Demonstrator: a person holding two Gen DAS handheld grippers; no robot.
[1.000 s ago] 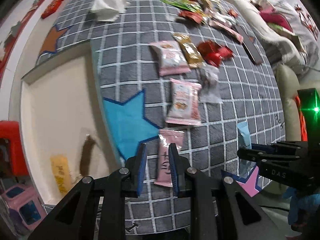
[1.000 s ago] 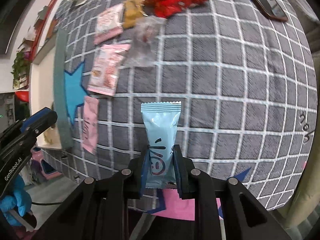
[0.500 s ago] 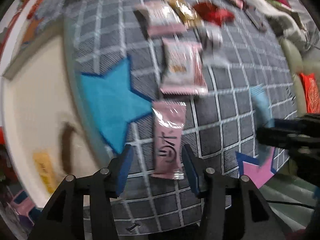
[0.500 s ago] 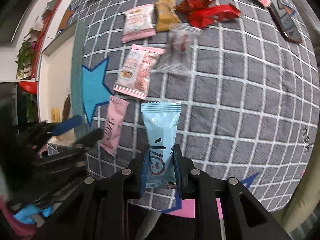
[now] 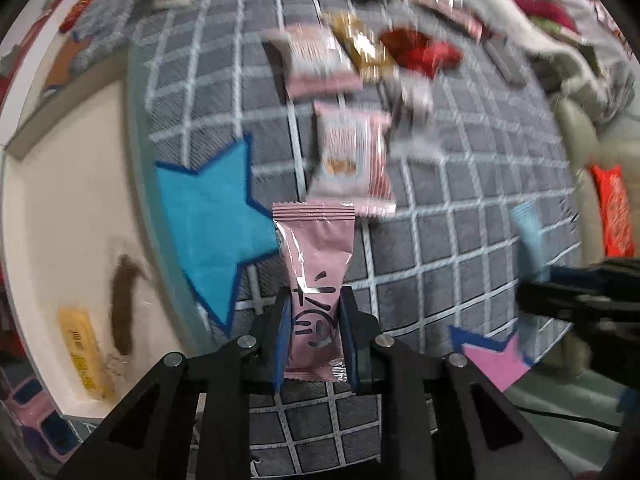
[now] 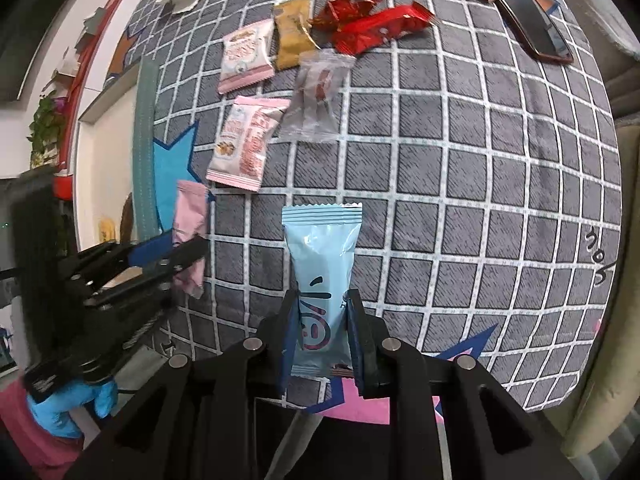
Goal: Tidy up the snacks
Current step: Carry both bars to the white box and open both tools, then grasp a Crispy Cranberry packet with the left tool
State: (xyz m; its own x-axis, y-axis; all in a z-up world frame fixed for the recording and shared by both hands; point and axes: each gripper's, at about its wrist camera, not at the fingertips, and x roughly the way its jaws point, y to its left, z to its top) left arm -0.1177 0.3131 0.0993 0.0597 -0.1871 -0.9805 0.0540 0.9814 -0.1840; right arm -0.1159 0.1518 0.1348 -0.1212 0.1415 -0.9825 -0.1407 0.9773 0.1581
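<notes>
Two packets are now gripped: the left tongs (image 5: 313,334), apart half a second ago, have clamped the pink packet (image 5: 315,286) near the table's (image 6: 460,168) front edge; the right tongs (image 6: 322,338) hold the blue packet (image 6: 320,280), so both can be sorted.

Blue snack packet clamped between the right gripper's fingers

The right gripper (image 6: 321,334) pinches the lower half of a blue packet (image 6: 320,276), its crimped top sticking out past the fingertips. Left of the fingers, the left gripper (image 6: 188,250) grips a pink packet (image 6: 190,220). Beyond the fingertips, more snacks lie on the gray checked cloth (image 6: 460,200).
</notes>
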